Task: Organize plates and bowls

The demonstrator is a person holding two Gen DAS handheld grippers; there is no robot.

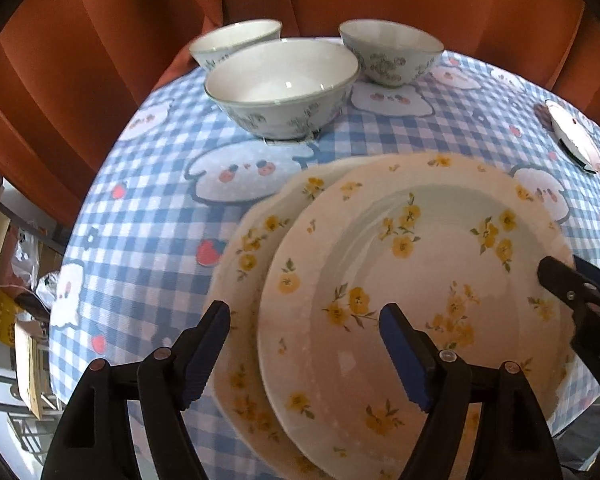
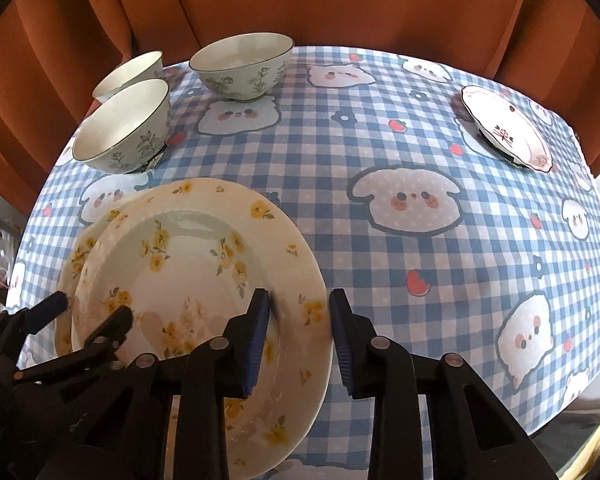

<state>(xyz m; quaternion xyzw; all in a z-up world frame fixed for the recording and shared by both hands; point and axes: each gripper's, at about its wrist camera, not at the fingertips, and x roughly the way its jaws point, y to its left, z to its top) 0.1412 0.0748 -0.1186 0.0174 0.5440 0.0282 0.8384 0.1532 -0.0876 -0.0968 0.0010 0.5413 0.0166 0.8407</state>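
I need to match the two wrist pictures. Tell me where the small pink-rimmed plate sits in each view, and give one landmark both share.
Left wrist: the pink-rimmed plate lies at the far right edge, partly cut off, on the checked cloth.
Right wrist: the plate lies upper right, fully seen, near the table's far right corner.
Shared landmark: the stacked yellow-flower plates, with three bowls behind them.

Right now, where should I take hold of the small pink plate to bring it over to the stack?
Grip the small pink plate by its raised scalloped rim, on the edge nearest the right gripper, one finger above and one under the lip. It sits apart from the yellow flowered plates, so that side looks unobstructed.
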